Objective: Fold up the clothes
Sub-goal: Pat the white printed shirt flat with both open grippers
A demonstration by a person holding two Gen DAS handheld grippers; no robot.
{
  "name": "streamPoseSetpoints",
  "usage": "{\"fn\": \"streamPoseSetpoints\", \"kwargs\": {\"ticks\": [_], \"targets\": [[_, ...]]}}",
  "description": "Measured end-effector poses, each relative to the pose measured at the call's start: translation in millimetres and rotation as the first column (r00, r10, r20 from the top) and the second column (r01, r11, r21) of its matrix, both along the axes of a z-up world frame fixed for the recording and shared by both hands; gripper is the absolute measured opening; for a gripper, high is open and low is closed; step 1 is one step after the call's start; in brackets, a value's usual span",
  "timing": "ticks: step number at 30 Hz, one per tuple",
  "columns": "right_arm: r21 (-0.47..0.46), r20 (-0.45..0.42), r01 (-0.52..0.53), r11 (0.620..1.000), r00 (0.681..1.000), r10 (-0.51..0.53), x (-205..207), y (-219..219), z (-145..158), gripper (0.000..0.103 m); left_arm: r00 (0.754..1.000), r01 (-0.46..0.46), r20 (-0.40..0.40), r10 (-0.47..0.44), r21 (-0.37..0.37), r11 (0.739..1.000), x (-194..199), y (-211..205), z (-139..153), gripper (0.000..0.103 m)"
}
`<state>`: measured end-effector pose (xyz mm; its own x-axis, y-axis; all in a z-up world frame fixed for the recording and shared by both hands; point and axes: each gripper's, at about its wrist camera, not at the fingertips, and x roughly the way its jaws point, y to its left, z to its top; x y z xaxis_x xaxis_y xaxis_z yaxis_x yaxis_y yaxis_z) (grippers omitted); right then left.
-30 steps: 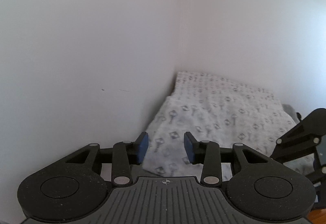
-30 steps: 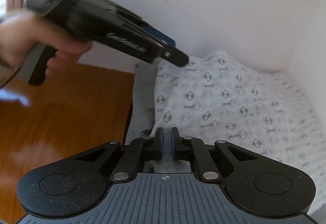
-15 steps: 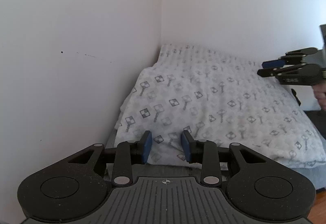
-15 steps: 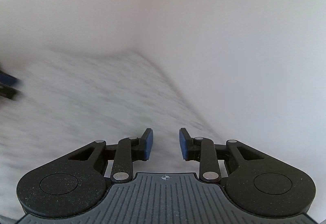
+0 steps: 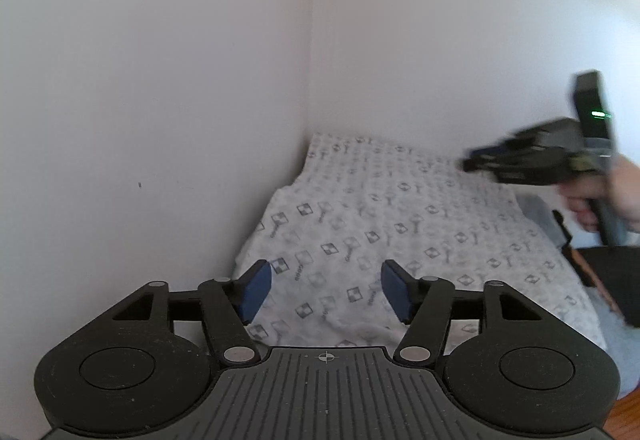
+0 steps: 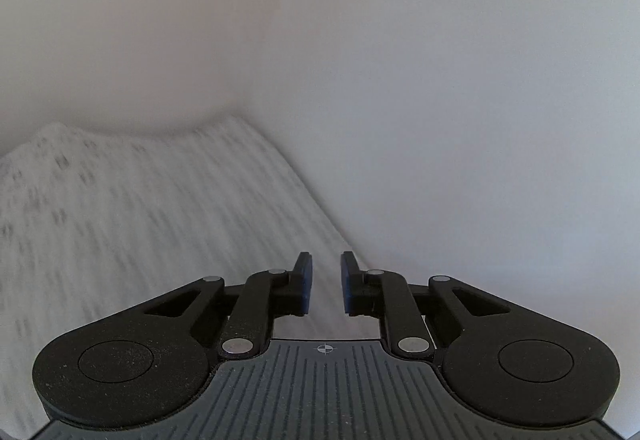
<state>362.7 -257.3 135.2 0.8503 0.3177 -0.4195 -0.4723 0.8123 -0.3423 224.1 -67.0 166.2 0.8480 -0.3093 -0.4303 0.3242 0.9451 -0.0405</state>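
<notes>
Both left gripper and right gripper fingers gape, empty.

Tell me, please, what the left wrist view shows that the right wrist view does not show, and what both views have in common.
Only the left wrist view shows the right gripper from outside, blurred, held by a hand above the patterned white cloth, plus dark objects at the right edge and the open left gripper. Only the right wrist view shows the right gripper close up, its jaws apart and empty. Both share the patterned cloth, motion-blurred in the right wrist view, and the white walls meeting at a corner.
</notes>
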Motion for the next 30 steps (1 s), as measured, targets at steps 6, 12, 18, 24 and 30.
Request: {"fn": "streamPoseSetpoints", "kwargs": {"ticks": [6, 12, 18, 24, 30], "targets": [[-0.186, -0.028, -0.046, 0.982, 0.999, 0.041, 52.7, 89.7, -4.6, 0.013, 0.999, -0.018, 0.049, 0.022, -0.085, 0.996, -11.5, 21.3, 16.6, 0.075], [-0.279, -0.132, -0.077, 0.957, 0.99, 0.041, 90.6, 125.1, -21.9, 0.004, 0.992, -0.024, 0.119, 0.046, -0.182, 0.983, -26.1, 42.5, 43.5, 0.079], [-0.163, -0.01, -0.048, 0.985, 0.999, 0.047, 58.2, 98.5, 10.3, 0.009, 0.992, -0.029, 0.117, 0.046, -0.144, 0.989, -26.3, 41.4, 39.7, 0.08], [-0.133, -0.035, -0.029, 0.991, 0.999, 0.024, 20.6, 33.1, 11.9, 0.017, 0.996, 0.028, 0.091, -0.015, -0.147, 0.989, -25.9, 32.9, 28.5, 0.08], [-0.171, -0.123, 0.044, 0.984, 0.99, -0.066, 3.3, -33.8, -12.0, 0.019, 0.997, 0.063, 0.041, -0.058, -0.136, 0.989, -21.4, 27.1, 13.0, 0.081]]}}
